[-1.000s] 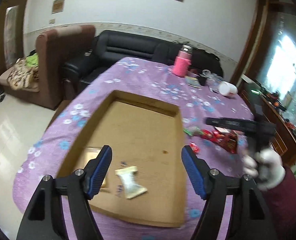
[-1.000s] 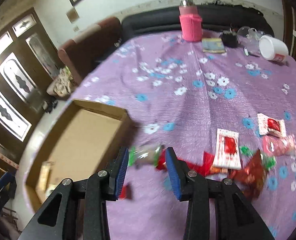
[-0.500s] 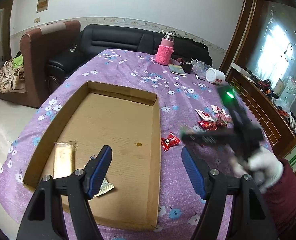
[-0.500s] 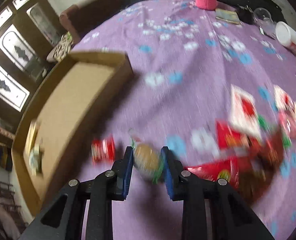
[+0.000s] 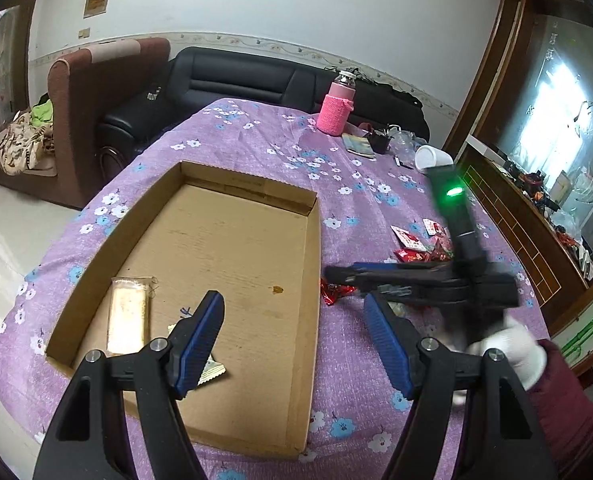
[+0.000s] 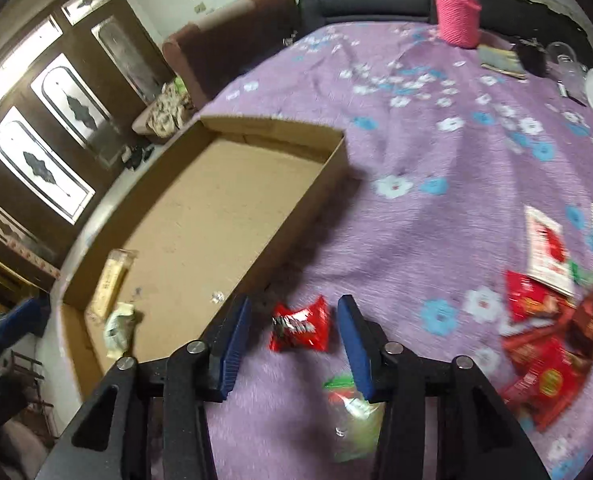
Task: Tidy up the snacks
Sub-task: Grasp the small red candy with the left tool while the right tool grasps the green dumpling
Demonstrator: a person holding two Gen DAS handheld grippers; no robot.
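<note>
**Across the purple bench: snack stock and tool status**

Lower centre of the right wrist view: your right tool (image 6: 294, 330), fingers spread wide, gripping nothing. A small red snack packet (image 6: 300, 327) lies on the cloth in the gap between them, touching neither finger, just beside the box wall. A green-wrapped snack (image 6: 352, 416) lies loose beneath the right finger, blurred.

Left half of both views: the cardboard box (image 5: 314, 280), open-topped. It holds a pale long bar (image 5: 128, 314) and a small whitish packet (image 5: 212, 372) at its near end; most of the floor is bare.

Lower centre of the left wrist view: your left tool (image 5: 294, 338), fingers spread, holding nothing, poised over the box's near right corner.

Right edge of the right wrist view: a heap of red packets (image 6: 548, 340), unsorted.

Risks, as judged:
- Closing on the red packet's slippery foil edge may squeeze it out sideways.
- The left finger sits close to the box wall; a careless close could nudge or pinch the cardboard.
- The green snack underfoot may be dragged along.
- Blur suggests speed; slow down before closing.
</note>
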